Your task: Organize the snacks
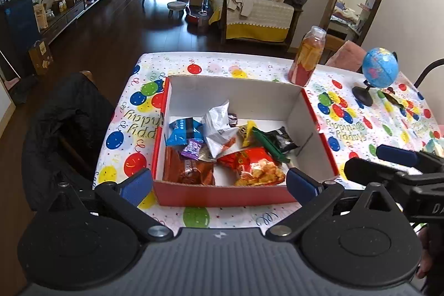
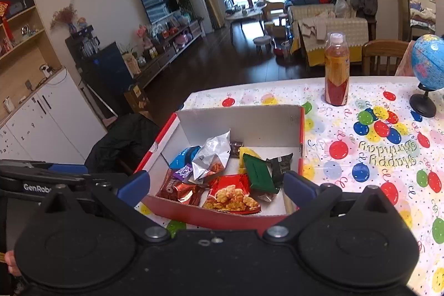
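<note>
Hovering over the near edge of the red box (image 1: 222, 196), the left tool (image 1: 219, 182) has its blue pads spread wide with nothing between them. The right tool (image 2: 216, 185) hangs the same way in its own view, jaws apart and empty, just short of the box's near wall (image 2: 216, 215).

Ahead of both tools, inside the white-lined box, the snacks lie in a loose heap. Closest to the left tool are a brown foil packet (image 1: 188, 171) and a red bag of fried pieces (image 1: 255, 167). Beyond them sit a small purple sweet (image 1: 191, 149), a blue packet (image 1: 184, 132), a crumpled silver bag (image 1: 219, 129), a green bar (image 1: 270, 144), a black sachet (image 1: 283, 139) and a yellow wrapper (image 1: 247, 131).

Farther off on the balloon-print worktop (image 1: 360, 124), to the right of the box, stand a capped bottle (image 1: 306, 56) of orange drink and a small blue globe (image 1: 380, 68). The right tool's blue finger (image 1: 396, 153) shows at the right edge of the left view.
</note>
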Demonstrator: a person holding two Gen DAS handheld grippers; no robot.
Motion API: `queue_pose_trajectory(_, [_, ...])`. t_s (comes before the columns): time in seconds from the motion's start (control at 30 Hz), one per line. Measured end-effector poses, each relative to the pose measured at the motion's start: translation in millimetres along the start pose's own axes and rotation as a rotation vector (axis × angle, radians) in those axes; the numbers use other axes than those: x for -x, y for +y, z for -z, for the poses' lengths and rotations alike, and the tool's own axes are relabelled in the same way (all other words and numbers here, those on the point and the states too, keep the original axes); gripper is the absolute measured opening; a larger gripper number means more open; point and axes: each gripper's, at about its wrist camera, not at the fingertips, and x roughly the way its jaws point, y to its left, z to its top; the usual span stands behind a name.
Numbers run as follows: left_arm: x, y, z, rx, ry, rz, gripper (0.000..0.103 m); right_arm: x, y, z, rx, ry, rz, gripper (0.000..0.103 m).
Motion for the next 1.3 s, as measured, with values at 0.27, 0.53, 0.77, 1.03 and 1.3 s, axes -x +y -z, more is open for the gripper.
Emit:
queue_pose_trajectory(0.27, [21.7, -7.9, 15.2, 0.005, -0.078, -0.043, 0.103, 16.5, 8.6, 13.9, 0.042, -0.033, 0.007, 0.103])
queue_pose_trajectory(0.53, [25.7, -13.7, 23.4, 0.024, -0.069, -0.043, 0.103, 21.3, 12.4, 15.5, 0.027, -0.064, 0.045, 0.103])
queue_pose_trajectory(0.77, [33.2, -18.6, 27.4, 0.022, -0.105, -0.037, 0.103, 20.0, 9.8, 15.1, 0.021, -0.081, 0.071, 0.103])
queue_pose_trajectory(1.03, [35.2, -16.4, 25.6, 0.035, -0.118, -0.031, 0.103, 16.5, 6.0, 14.0, 0.007, -0.066, 0.091, 0.103])
queue_pose_trajectory(1.3, [35.2, -16.6, 25.8, 0.034, -0.117, -0.031, 0.103, 14.5, 6.9, 14.2, 0.008, -0.054, 0.101, 0.103])
